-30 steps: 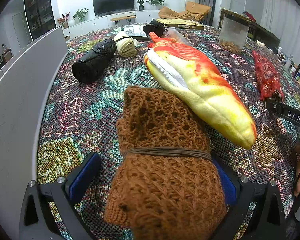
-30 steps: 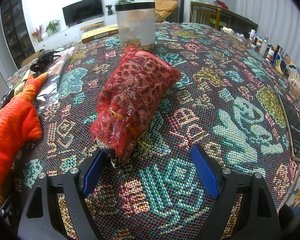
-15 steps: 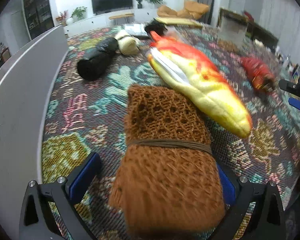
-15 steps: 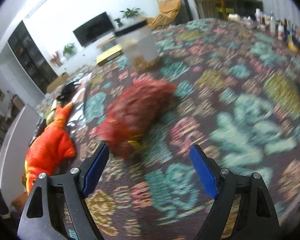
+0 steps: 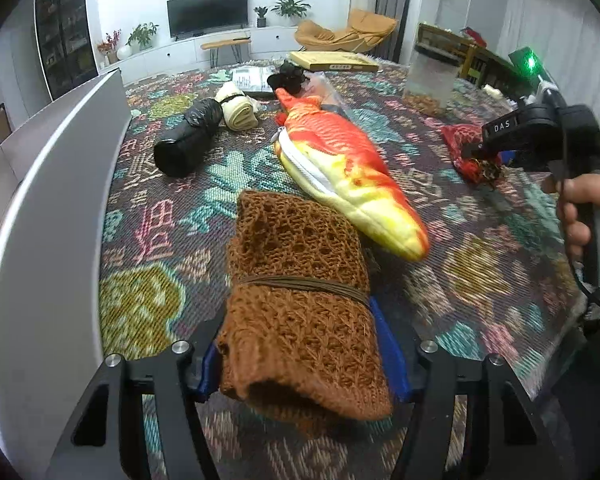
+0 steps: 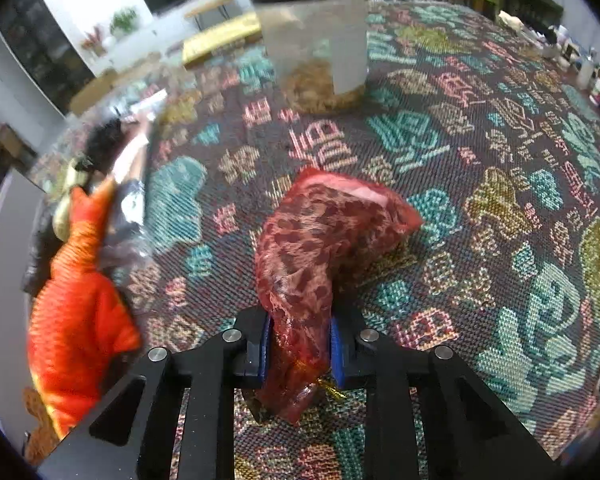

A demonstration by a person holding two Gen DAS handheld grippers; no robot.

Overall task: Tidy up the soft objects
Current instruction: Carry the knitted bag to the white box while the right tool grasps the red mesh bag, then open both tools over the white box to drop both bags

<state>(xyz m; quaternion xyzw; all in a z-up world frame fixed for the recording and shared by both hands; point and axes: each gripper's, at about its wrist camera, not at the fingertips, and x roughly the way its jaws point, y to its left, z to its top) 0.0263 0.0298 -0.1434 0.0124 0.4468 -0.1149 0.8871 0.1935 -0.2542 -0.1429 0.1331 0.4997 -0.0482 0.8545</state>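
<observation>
With the left gripper (image 5: 300,356) closing on the brown knit bundle (image 5: 300,300) beside the plush fish (image 5: 348,176) and the right gripper (image 6: 299,350) clenched on the red mesh pouch (image 6: 320,248) beyond it, both lifts should wait for seated pads and rise clear of the desk (image 5: 480,272).

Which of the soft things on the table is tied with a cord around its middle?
The brown knitted bundle, between the fingers of the left gripper. A thin brown cord circles its middle. The fish plush and the black roll show no cord.
</observation>
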